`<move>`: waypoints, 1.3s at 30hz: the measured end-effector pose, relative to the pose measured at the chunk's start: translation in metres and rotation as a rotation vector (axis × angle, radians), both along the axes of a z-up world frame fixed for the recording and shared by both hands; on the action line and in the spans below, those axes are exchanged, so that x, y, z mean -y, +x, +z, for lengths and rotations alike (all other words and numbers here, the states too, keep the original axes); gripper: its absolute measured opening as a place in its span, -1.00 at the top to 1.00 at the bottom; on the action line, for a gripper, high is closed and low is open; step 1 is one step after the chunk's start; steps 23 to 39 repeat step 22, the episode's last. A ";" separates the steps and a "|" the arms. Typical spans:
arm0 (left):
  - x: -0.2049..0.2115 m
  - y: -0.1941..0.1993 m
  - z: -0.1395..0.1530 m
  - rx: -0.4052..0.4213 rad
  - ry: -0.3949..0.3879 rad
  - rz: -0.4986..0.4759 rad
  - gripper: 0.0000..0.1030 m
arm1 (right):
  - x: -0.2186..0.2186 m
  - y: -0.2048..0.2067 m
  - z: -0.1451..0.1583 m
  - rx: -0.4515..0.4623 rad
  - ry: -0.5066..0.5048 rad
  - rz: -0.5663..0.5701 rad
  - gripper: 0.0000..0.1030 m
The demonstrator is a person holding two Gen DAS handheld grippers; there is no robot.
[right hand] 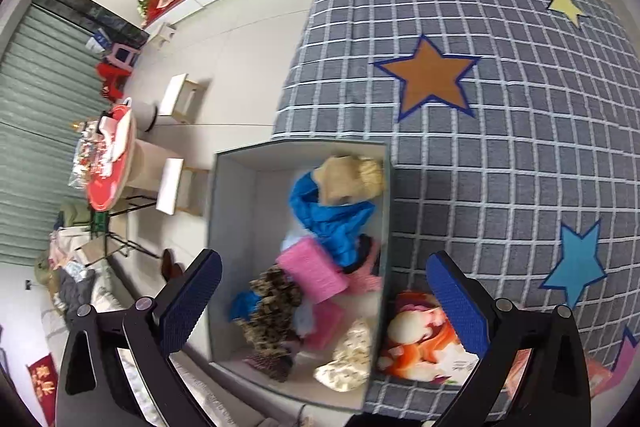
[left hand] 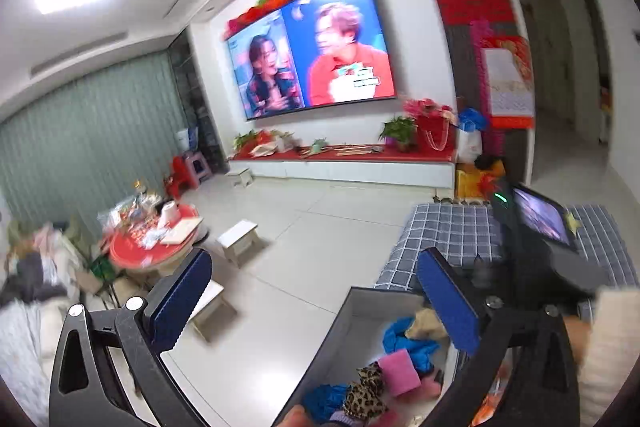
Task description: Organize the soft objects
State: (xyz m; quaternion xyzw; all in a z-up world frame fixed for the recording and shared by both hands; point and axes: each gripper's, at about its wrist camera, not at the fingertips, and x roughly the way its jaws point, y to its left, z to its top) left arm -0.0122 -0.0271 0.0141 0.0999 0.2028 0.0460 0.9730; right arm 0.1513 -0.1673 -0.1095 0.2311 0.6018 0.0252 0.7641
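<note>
A grey open box (right hand: 224,227) stands at the edge of a checked mat (right hand: 500,167) and holds several soft things: a blue cloth (right hand: 332,215), a pink pad (right hand: 312,271), a leopard-print piece (right hand: 272,307), a beige plush (right hand: 352,175) and a cream patterned cloth (right hand: 348,359). An orange-and-white printed soft item (right hand: 420,339) lies on the mat just outside the box. My right gripper (right hand: 324,263) hangs open above the box, empty. My left gripper (left hand: 314,267) is open too, raised and facing the room, with the box (left hand: 344,323) low between its fingers.
Tiled floor lies left of the box, with white stools (right hand: 180,99) and a red round table (right hand: 112,163) full of small items. A TV (left hand: 312,47) hangs over a low red-topped cabinet (left hand: 344,155). Clothes are piled at the left (left hand: 36,267). A sleeve (left hand: 608,347) shows at right.
</note>
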 end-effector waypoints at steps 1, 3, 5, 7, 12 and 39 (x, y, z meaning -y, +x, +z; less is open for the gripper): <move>0.002 -0.004 0.000 -0.022 -0.016 -0.064 -0.99 | -0.002 0.000 0.002 0.002 0.012 0.002 -1.00; 0.008 -0.005 -0.003 -0.057 -0.045 -0.148 -0.99 | -0.006 0.001 0.006 0.008 0.033 0.006 -1.00; 0.012 -0.007 -0.003 -0.039 -0.026 -0.136 -0.99 | -0.010 0.001 0.010 0.019 0.044 0.013 -1.00; 0.014 -0.007 -0.002 -0.017 -0.013 -0.138 -0.99 | -0.012 0.002 0.012 0.023 0.051 0.019 -1.00; 0.014 0.000 -0.005 -0.059 -0.053 -0.164 -0.99 | -0.008 0.000 0.007 -0.006 0.085 0.001 -1.00; 0.008 -0.010 -0.003 -0.112 -0.100 -0.153 -0.99 | -0.009 -0.002 0.004 -0.020 0.084 0.005 -1.00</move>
